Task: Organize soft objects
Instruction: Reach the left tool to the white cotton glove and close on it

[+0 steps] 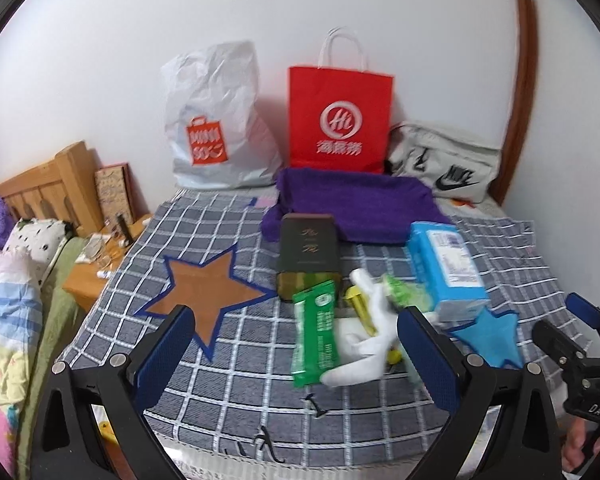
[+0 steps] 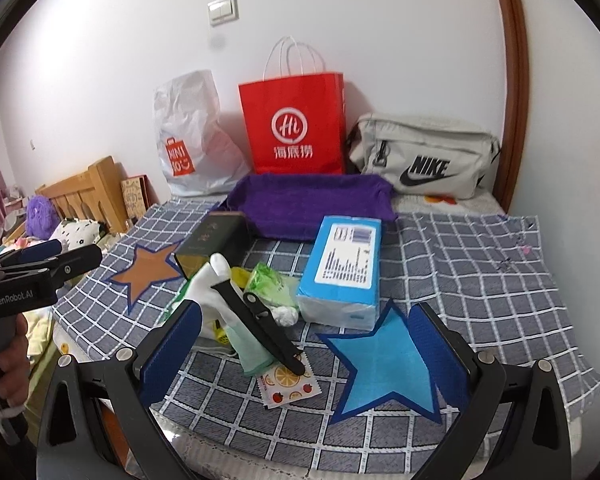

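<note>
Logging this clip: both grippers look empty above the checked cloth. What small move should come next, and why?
Probably ease the left gripper forward and down onto the white fabric glove. Both grippers are open and empty, and the glove is a soft item lying loose in the pile between the green foil packet and the blue tissue pack, nearest the left fingers.

Both wrist views low over the checked cloth (image 1: 228, 384), facing the wall, sharing red bag (image 2: 296, 128)

My left gripper (image 1: 296, 344) and right gripper (image 2: 306, 346) match: black plastic frames with triangular cut-outs, silver screws at the joints, and fingers (image 1: 164, 354) faced with dimpled blue pads (the left body reads "GenRobot.AI" in white).
</note>
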`<state>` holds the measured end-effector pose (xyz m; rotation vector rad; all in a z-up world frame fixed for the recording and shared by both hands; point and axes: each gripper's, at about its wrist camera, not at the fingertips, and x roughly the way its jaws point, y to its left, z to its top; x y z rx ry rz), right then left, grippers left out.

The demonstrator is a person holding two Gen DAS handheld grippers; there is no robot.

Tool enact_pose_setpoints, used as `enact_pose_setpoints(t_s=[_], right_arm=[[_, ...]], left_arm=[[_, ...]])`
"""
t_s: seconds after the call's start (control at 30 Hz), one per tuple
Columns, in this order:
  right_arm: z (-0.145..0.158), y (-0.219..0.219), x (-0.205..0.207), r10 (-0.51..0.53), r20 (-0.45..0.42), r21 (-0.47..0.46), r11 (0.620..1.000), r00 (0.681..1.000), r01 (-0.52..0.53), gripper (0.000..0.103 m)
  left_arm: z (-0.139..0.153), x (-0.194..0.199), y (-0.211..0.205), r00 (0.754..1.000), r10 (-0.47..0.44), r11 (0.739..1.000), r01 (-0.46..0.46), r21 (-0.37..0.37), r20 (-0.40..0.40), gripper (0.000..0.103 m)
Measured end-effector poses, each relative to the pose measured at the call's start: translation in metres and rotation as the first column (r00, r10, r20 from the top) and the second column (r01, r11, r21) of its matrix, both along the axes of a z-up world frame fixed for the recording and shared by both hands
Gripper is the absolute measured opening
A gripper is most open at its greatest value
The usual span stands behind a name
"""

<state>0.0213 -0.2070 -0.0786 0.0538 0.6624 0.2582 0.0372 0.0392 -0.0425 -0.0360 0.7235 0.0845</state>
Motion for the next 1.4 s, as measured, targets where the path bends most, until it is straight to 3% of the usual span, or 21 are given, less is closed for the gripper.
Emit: enact_pose_setpoints(t_s=[0.2, 0.33, 0.47, 0.6, 0.67, 0.93, 1.07, 1.13, 1.17, 1.2, 1.4], right_arm=[[-0.028, 0.005, 0.02, 0.052, -0.072, -0.001, 0.999, 0.996, -0.052, 0.093], [-0.048, 0.008, 0.032, 0.075, -0.111, -0.01, 0.997, 0.991, -0.077, 0.089], [-0.065, 0.009, 0.042, 0.103, -0.153, 0.006, 0.995, 0.983, -0.103, 0.078], [-0.08, 0.014, 0.052, 0.14, -0.184, 0.013, 0.99, 0.973, -0.14, 0.06], [-0.085, 0.016, 0.058, 0.151, -0.193, 0.007, 0.988, 0.97, -0.153, 0.056], [-0.099, 0.027, 0.077, 0.27, -0.215, 0.076, 0.963, 0.938, -0.26, 0.056], [-0.114, 0.03, 0.094, 0.31, -0.267, 0.137, 0.95, 0.913, -0.282, 0.054], [-0.121, 0.028, 0.102, 0.346, -0.287, 0.195, 0.934, 0.893, -0.299, 0.048], [-0.122, 0.028, 0.103, 0.374, -0.29, 0.226, 0.921, 0.881, -0.317, 0.036], [-0.123, 0.028, 0.104, 0.393, -0.289, 0.241, 0.912, 0.873, -0.331, 0.032], [-0.111, 0.021, 0.096, 0.407, -0.258, 0.229, 0.907, 0.876, -0.353, 0.004]], left_arm=[[-0.026, 0.019, 0.012, 0.999, 0.013, 1.0, -0.014, -0.027, -0.048, 0.102], [-0.039, 0.028, 0.005, 0.996, -0.051, 0.997, 0.046, -0.062, -0.073, 0.101], [-0.054, 0.037, -0.01, 0.988, -0.12, 0.991, 0.114, -0.067, -0.1, 0.101], [-0.065, 0.043, -0.015, 0.982, -0.148, 0.988, 0.141, -0.066, -0.121, 0.101], [-0.068, 0.045, -0.013, 0.98, -0.15, 0.987, 0.142, -0.07, -0.128, 0.101], [-0.072, 0.05, -0.007, 0.976, -0.179, 0.98, 0.166, -0.113, -0.124, 0.101], [-0.075, 0.054, -0.006, 0.974, -0.184, 0.98, 0.171, -0.106, -0.129, 0.101], [-0.077, 0.058, -0.003, 0.974, -0.18, 0.98, 0.166, -0.108, -0.135, 0.101], [-0.079, 0.06, -0.001, 0.974, -0.177, 0.981, 0.162, -0.111, -0.14, 0.101], [-0.08, 0.061, 0.0, 0.974, -0.174, 0.981, 0.158, -0.113, -0.144, 0.101], [-0.083, 0.067, 0.002, 0.967, -0.208, 0.969, 0.183, -0.169, -0.146, 0.101]])
